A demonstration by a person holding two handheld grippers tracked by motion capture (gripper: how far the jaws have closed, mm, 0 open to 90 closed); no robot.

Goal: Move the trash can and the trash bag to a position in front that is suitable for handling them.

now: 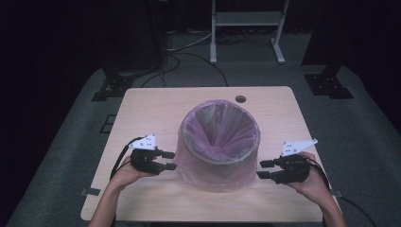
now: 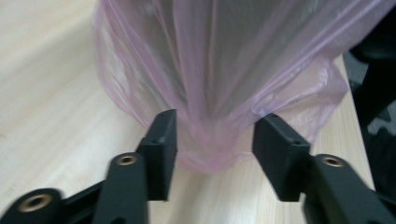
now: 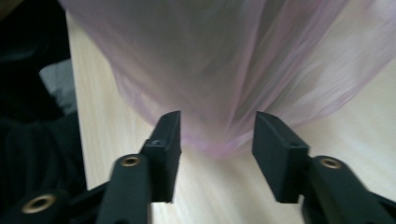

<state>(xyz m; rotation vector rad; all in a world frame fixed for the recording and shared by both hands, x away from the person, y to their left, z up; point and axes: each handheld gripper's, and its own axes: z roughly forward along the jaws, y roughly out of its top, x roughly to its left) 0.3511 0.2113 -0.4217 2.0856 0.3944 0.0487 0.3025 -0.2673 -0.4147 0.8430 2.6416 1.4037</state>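
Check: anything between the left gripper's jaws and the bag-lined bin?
Nothing but bare table. In the left gripper view the open left gripper faces the pink bag's hanging skirt.

A pale wooden table [image 1: 142, 109] stands on grey carpet [image 1: 71, 137]. Behind it, a white metal stand [image 1: 248, 28] and black cables [image 1: 189, 59] sit in darkness.

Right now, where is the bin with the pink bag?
In the high view the bin stands mid-table, between the left gripper and right gripper, near the table's front edge.

Bag-lined bin [image 1: 218, 142] on wooden table [image 1: 151, 106]
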